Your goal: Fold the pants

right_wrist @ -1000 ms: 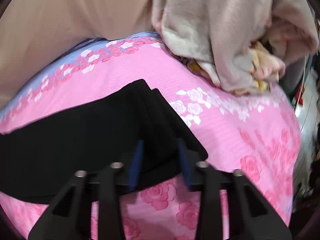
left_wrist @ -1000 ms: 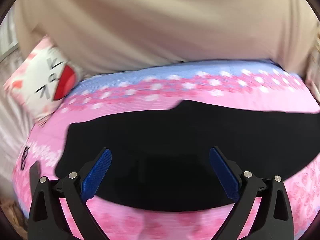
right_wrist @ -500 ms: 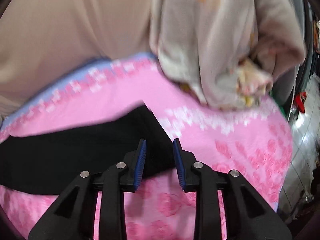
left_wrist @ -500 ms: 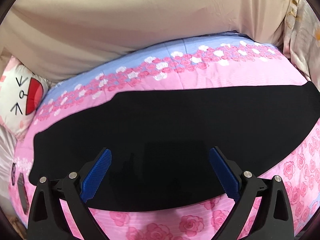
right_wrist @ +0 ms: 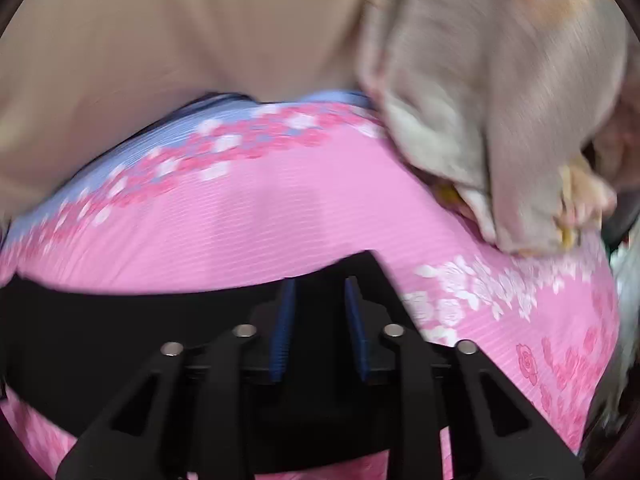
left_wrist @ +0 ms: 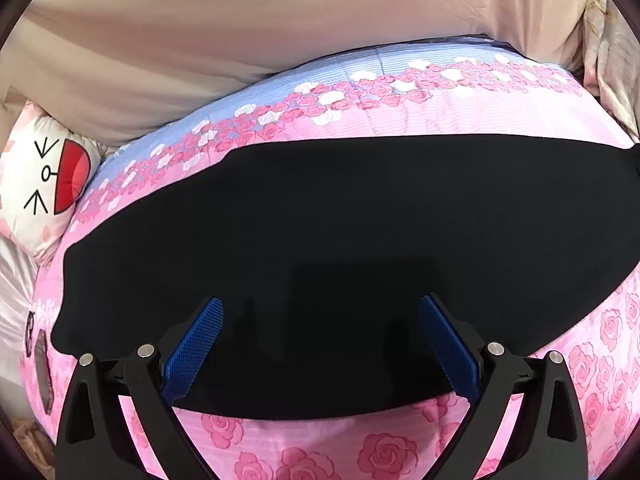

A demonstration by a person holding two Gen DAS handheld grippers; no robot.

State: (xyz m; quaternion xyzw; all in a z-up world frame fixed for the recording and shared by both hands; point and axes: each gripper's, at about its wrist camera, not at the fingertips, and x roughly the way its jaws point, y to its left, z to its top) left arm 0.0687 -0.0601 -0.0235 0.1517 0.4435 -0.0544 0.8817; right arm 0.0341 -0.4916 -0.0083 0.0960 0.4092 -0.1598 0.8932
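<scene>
Black pants [left_wrist: 340, 236] lie flat as a long folded band across a pink rose-print bed sheet [left_wrist: 420, 108]. My left gripper [left_wrist: 320, 340] is wide open and empty, its blue pads over the pants' near edge. In the right wrist view the pants [right_wrist: 120, 340] end in a corner near the middle. My right gripper [right_wrist: 320, 320] hovers over that corner with its blue pads close together but a gap between them; nothing is visibly pinched. The view is blurred.
A beige headboard or wall [left_wrist: 280, 20] backs the bed. A white cartoon-face pillow [left_wrist: 44, 184] lies at the far left. A heap of grey and cream blankets [right_wrist: 500, 100] sits at the right end of the bed. A dark phone-like object [left_wrist: 42, 364] lies at the left edge.
The left gripper drew back and the whole pants band came into view, lying smooth. The right gripper moved forward over the pants' right corner, its pads still narrowly apart.
</scene>
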